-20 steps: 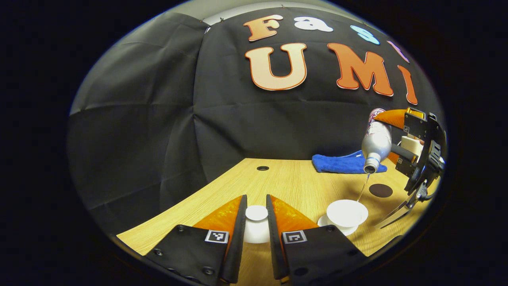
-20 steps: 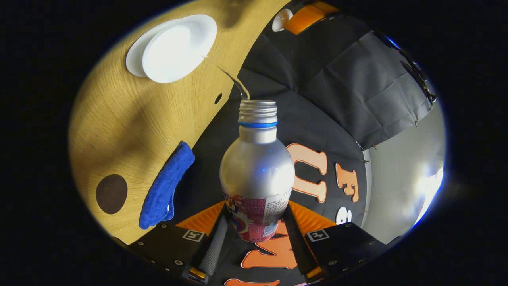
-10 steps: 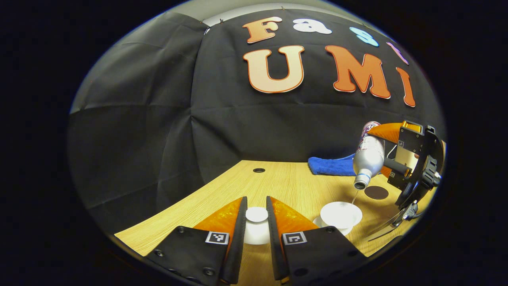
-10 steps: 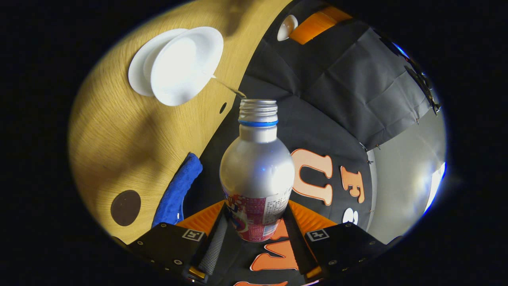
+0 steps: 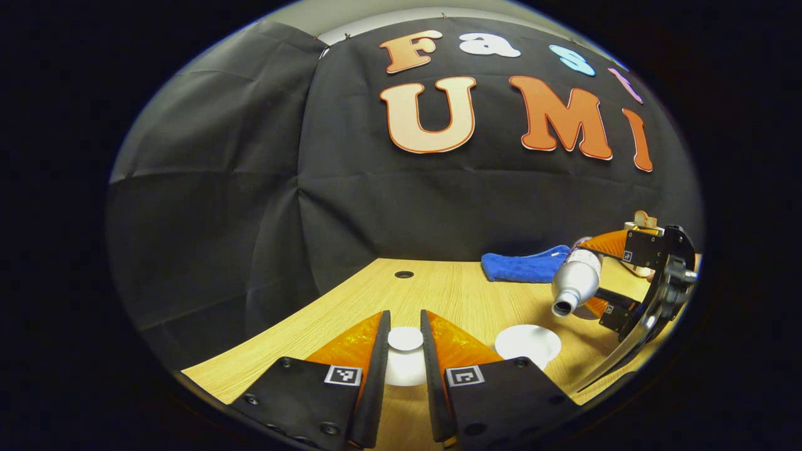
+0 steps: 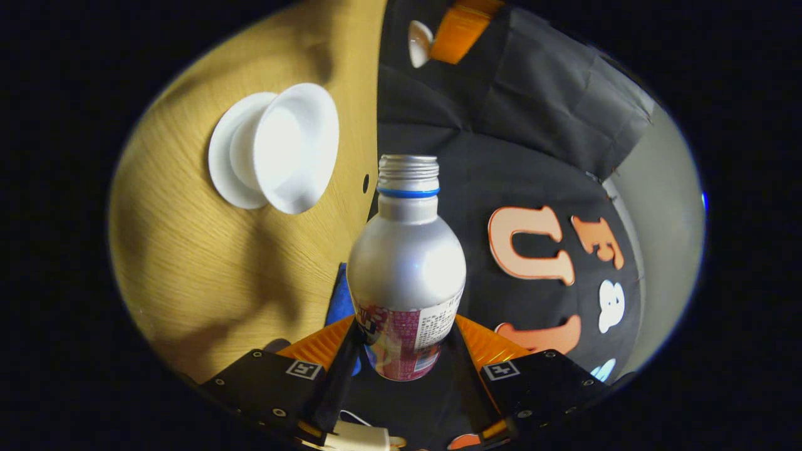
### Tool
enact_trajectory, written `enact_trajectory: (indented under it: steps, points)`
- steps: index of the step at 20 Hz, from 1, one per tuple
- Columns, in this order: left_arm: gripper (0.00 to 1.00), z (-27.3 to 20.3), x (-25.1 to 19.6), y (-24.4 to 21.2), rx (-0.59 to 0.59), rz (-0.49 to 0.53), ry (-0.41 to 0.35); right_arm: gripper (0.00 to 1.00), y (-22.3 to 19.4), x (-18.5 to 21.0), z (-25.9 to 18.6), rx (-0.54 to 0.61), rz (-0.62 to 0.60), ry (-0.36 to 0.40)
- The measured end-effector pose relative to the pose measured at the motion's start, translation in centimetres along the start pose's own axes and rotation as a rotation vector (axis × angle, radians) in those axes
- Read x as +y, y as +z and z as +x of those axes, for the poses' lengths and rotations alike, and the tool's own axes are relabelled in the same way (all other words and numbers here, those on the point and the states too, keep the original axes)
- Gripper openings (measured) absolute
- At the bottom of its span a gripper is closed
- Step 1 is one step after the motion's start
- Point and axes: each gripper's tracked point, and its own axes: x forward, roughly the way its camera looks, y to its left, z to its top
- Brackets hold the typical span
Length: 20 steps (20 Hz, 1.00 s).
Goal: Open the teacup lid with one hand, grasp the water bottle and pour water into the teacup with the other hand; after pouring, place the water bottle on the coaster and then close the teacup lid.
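Note:
My left gripper (image 5: 405, 351) is shut on the knob of the white teacup lid (image 5: 404, 358), holding it above the wooden table (image 5: 451, 291). The open white teacup (image 5: 527, 342) sits on its saucer to the right. My right gripper (image 6: 402, 351) is shut on the silver water bottle (image 6: 406, 263), which has no cap. In the left gripper view the water bottle (image 5: 573, 285) lies nearly level, mouth toward the cup, with no stream showing. The right gripper view shows the teacup (image 6: 294, 150) on its saucer (image 6: 222, 156), and the lid (image 6: 416, 42) far off. The coaster (image 5: 586, 311) is mostly hidden behind the bottle.
A blue cloth (image 5: 520, 266) lies at the back of the table near the wall. A small round hole (image 5: 404, 274) is in the tabletop at the back left. The blue cloth (image 6: 341, 300) peeks out beside the bottle in the right gripper view.
The bottle has tipped back from a steep pour to nearly level and dropped lower. The water stream into the cup has stopped. My left gripper holds the lid in place.

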Motion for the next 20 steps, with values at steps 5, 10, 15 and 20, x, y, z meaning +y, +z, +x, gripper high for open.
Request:
enact_trajectory:
  steps: [5, 10, 15, 20]
  points:
    - [0.35, 0.1, -1.3, 0.9, -0.016, 0.009, -0.019, 0.78, -1.5, -0.3, -1.0, 0.061, 0.292, 0.025]
    - [0.35, 0.2, -2.9, 2.0, -0.033, 0.015, -0.045, 0.78, -3.4, -1.7, -0.4, 0.079, 0.559, 0.058]
    - [0.35, 0.3, -4.7, 3.3, -0.054, 0.019, -0.07, 0.78, -4.3, -3.2, 0.0, 0.086, 0.831, 0.084]
    - [0.35, 0.3, -6.2, 3.9, -0.065, 0.027, -0.09, 0.79, -5.7, -3.3, 0.7, 0.121, 1.068, 0.094]
